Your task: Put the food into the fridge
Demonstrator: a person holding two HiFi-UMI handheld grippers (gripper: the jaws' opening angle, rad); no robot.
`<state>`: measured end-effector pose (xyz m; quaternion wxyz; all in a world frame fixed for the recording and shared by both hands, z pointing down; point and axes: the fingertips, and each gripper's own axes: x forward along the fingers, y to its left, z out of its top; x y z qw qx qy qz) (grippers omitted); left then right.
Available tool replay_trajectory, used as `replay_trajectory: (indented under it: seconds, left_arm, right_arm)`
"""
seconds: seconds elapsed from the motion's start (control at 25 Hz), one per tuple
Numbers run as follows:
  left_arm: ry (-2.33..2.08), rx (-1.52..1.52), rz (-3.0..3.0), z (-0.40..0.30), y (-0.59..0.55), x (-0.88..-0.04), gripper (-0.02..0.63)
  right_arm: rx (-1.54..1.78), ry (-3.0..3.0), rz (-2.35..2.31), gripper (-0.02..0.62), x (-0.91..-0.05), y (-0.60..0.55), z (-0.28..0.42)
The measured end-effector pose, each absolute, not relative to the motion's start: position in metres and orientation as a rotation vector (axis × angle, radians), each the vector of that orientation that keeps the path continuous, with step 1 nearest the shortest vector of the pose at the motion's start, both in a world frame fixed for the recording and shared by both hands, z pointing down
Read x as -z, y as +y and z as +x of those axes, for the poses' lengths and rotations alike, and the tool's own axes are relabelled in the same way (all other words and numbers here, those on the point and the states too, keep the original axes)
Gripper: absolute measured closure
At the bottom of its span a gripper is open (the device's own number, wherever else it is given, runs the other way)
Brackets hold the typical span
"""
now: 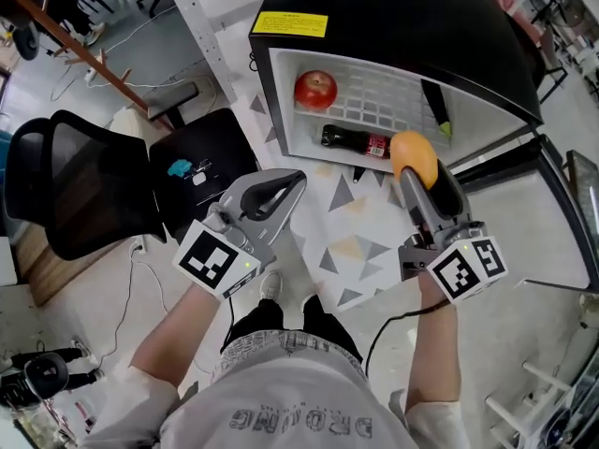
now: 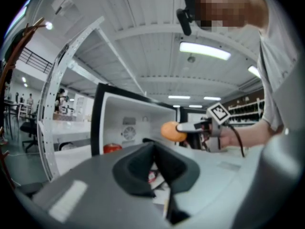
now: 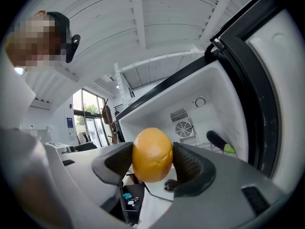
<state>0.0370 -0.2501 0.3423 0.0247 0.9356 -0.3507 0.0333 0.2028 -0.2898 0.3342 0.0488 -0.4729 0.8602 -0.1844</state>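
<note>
While the fridge stands open at 12 o'clock in the head view, the right gripper pinches an orange between its two black pads. One pad presses each side of the fruit, at 9 and 3 o'clock in the right gripper view. The orange is held off the floor just at the fridge's open front, near the 5 o'clock corner of the opening, and is not yet inside.

An apple sits on the white wire shelf, toward 10 o'clock within the opening. A bottle lies on its side along the front edge, at 5 o'clock from the apple and just at 9 o'clock from the orange. A dark, green-tipped thing (what it is cannot be told) leans at the 3 o'clock side of the interior.

The left gripper is at 8 o'clock from the fridge, well apart from the orange, its jaws pressed together at the tips with nothing between them. In its own view the pads meet in the middle, and the orange and the right gripper show beyond at 1 o'clock.

A black chair stands at 9 o'clock in the head view, on the floor beside the person.
</note>
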Motion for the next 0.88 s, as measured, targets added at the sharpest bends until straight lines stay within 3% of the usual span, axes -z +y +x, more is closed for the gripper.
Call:
replay_trajectory:
  seconds: [0.88]
  left_arm:
    - [-1.225,-0.078,2.821,0.034,-0.288,-0.361,0.597]
  right_arm:
    - [0.338,2.748,-1.528,0.331,-0.353,-0.401,0.202]
